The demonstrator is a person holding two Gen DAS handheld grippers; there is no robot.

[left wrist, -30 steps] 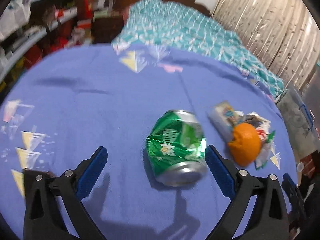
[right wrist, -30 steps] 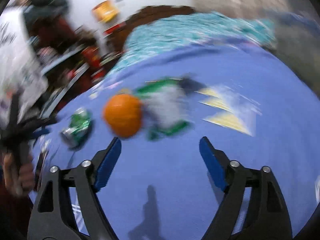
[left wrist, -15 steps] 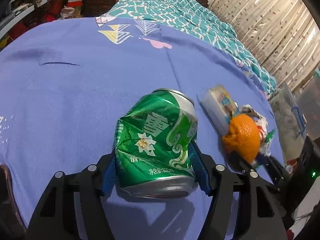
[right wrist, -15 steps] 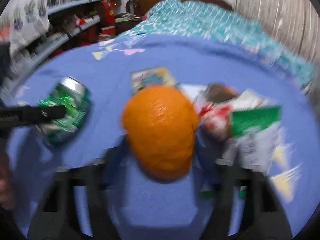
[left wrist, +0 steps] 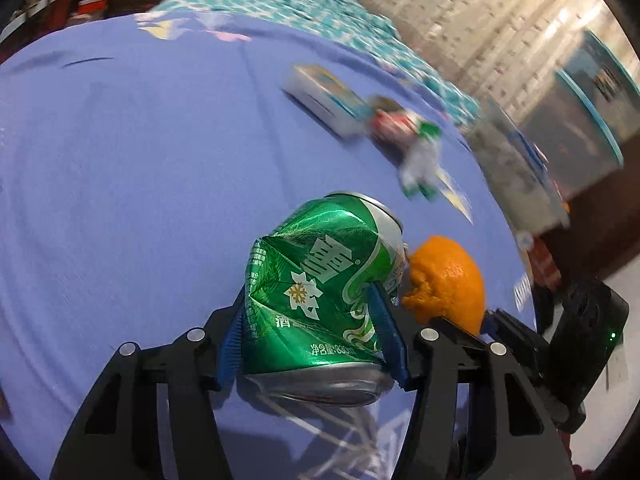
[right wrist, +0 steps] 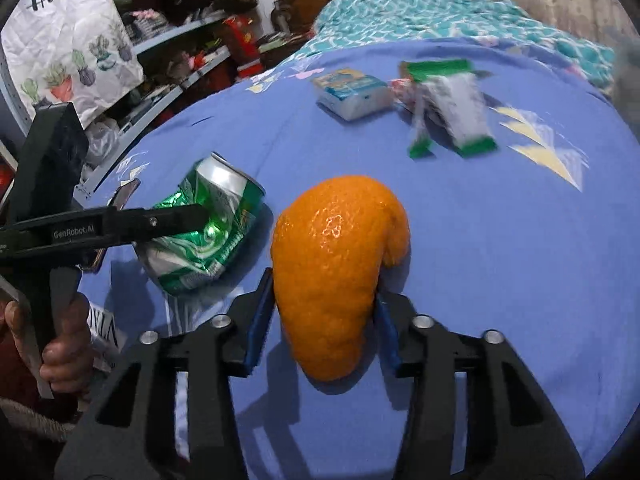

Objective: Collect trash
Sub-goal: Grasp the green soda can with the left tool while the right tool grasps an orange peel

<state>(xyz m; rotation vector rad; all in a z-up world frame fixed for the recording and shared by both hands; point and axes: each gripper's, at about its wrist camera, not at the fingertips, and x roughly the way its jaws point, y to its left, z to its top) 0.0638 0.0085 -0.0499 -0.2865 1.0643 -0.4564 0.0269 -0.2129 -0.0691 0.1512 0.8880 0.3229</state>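
Left wrist view takes in the widest thing first, a bed [left wrist: 120,168] under a purple sheet, and everything else is placed from the crushed green can [left wrist: 320,296] at its near edge. Beyond the bed's far side, up and right of the can, stand clear storage bins [left wrist: 576,128] that may serve as the drop point, though their contents are too blurred to read. The left tool [left wrist: 312,332] is clamped on the can, its blue pads pressing into both dented sides; its jaws have just been closing onto it. Just right of the can, nearly touching it, the right tool [right wrist: 320,320] grips an orange peel [right wrist: 340,264], pads tight against both flanks after a slight easing outward just now. Seen from the right wrist view, the can [right wrist: 204,228] is to the left of the peel, with the person's hand [right wrist: 60,344] on the left tool's handle. Well beyond the can lie a small carton [right wrist: 352,94] and a crumpled green-and-white wrapper [right wrist: 448,108], side by side and untouched. The step in hand looks like the carry after a double pick-up. Next, both loads likely need lifting clear of the sheet and moving to a bin without loosening either hold; the soft peel could slip.
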